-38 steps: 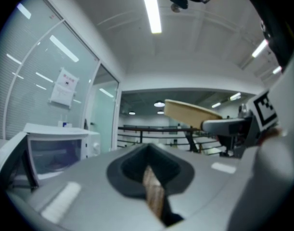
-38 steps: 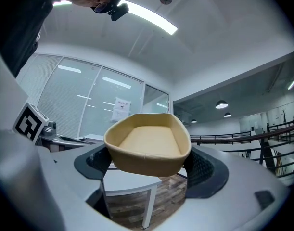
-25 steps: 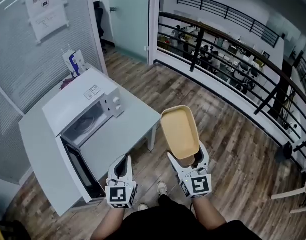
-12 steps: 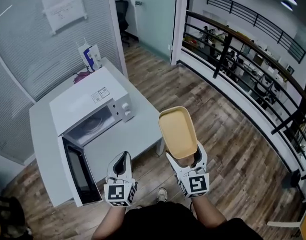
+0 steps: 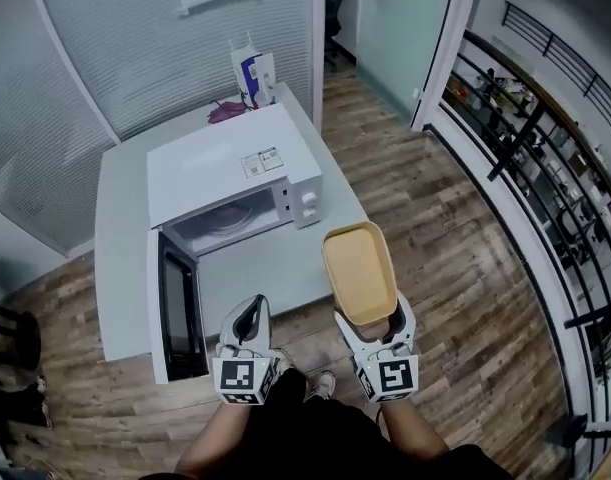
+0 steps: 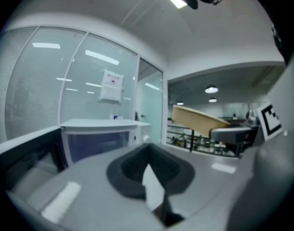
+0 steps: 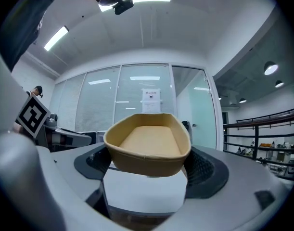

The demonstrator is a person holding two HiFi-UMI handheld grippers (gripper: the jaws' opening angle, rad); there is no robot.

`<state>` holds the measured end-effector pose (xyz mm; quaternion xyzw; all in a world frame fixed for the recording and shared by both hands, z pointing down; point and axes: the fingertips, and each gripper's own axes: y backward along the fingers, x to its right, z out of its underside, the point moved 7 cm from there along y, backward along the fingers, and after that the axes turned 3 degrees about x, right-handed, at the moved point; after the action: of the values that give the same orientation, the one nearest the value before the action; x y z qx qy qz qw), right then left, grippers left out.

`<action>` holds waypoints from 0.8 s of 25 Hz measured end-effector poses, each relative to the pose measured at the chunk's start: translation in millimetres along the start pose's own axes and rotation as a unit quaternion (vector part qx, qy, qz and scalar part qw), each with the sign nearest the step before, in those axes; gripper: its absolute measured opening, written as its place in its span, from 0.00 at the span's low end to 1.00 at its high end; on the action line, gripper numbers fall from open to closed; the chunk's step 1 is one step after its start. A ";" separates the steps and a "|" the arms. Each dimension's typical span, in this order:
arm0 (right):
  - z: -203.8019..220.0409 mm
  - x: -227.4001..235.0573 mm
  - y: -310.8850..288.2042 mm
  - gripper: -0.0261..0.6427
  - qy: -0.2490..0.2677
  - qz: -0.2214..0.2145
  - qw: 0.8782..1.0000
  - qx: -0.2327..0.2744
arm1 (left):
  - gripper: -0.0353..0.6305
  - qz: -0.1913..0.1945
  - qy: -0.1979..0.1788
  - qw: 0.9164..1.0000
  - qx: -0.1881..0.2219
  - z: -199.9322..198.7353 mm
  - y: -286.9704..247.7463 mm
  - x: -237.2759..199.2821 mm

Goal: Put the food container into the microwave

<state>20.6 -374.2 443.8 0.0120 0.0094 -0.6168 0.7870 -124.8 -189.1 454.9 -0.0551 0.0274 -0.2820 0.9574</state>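
My right gripper (image 5: 373, 320) is shut on the near end of an empty tan food container (image 5: 359, 269), which juts forward past the table's near right corner. That container (image 7: 149, 143) fills the middle of the right gripper view. A white microwave (image 5: 230, 173) sits on the white table (image 5: 120, 258) with its door (image 5: 175, 306) swung open toward me and its cavity (image 5: 228, 223) showing a glass plate. My left gripper (image 5: 247, 320) is shut and empty, low by the table's near edge, right of the door. The microwave (image 6: 96, 136) shows ahead in the left gripper view.
A blue-and-white carton (image 5: 251, 76) and a pink item (image 5: 225, 111) lie at the table's far end against a glass partition (image 5: 135, 58). A black railing (image 5: 530, 218) runs along the right over wooden flooring (image 5: 455, 258). A dark bag (image 5: 10, 338) sits at the left.
The view has swung round and closer to the table: the microwave now lies ahead with its open door facing me. Both grippers keep their pose, the right still holding the container.
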 end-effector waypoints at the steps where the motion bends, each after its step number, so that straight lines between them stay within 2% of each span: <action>1: 2.0 -4.0 -5.8 0.75 0.000 -0.010 1.000 -0.002 | 0.06 -0.006 0.003 1.000 -0.003 2.4 -0.7 -5.0; 6: 15.1 -24.6 -36.3 0.75 -0.013 -0.046 0.999 -0.020 | 0.06 -0.027 0.034 0.999 -0.005 6.1 -10.6 -35.1; 13: 36.0 -48.1 -78.3 0.75 -0.010 -0.091 0.994 -0.061 | 0.06 -0.066 0.047 0.997 -0.013 22.0 -26.9 -74.5; 20: 62.2 -70.9 -114.8 0.75 -0.010 -0.131 0.987 -0.097 | 0.06 -0.089 0.051 0.994 -0.029 42.8 -35.0 -101.6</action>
<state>-107.8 -334.8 507.3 -0.0719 0.0630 -0.7109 0.6968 -225.3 -159.3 503.8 -0.0705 0.0794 -0.3673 0.9240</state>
